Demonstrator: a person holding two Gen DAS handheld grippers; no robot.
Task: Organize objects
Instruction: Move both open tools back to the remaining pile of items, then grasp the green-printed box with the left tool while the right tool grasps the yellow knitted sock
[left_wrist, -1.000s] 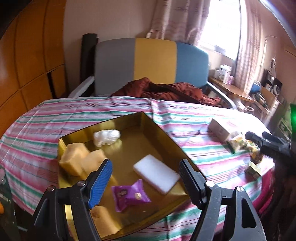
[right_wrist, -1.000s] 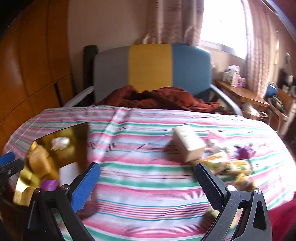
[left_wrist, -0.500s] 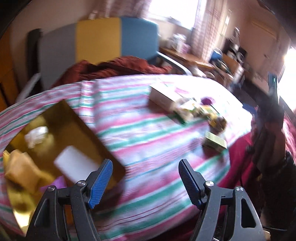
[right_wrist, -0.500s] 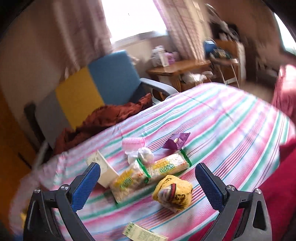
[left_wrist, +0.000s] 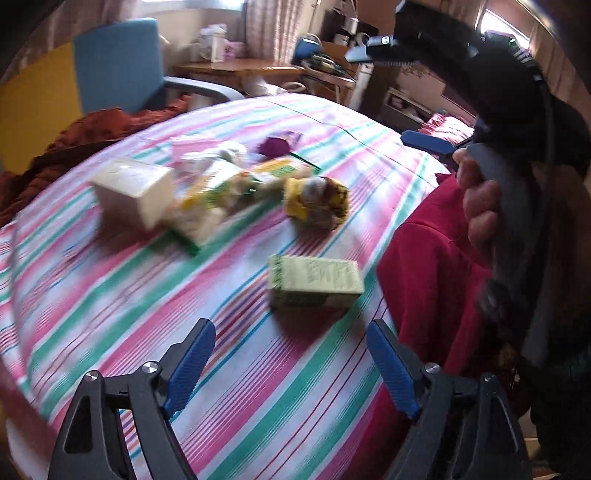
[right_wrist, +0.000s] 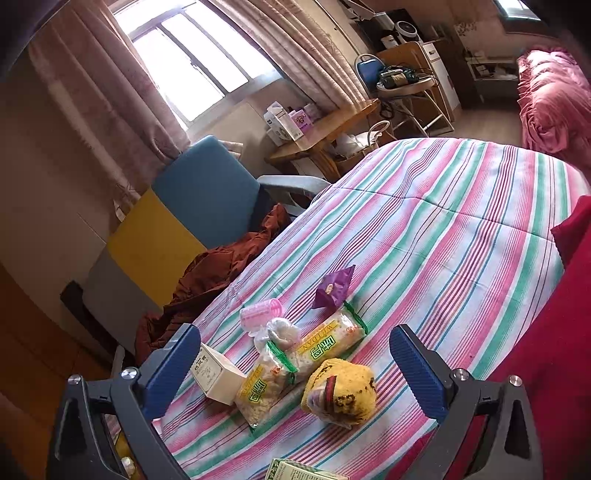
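Note:
Loose items lie on the striped tablecloth. A green box lies just ahead of my open, empty left gripper. Beyond it are a yellow pouch, snack packets, a white box and a purple sachet. My right gripper is open and empty, hovering over the yellow pouch, two green-and-yellow snack packets, the white box, a pink roller and the purple sachet. The right gripper also shows raised at the upper right of the left wrist view.
A grey, yellow and blue chair with a rust-red cloth stands behind the table. A wooden side table with boxes is by the window. The person's red garment is at the table's right edge.
Both grippers swung right, away from the gold tray, which has left the left view. The green box now lies close ahead of the left gripper; the right gripper hovers over the item pile.

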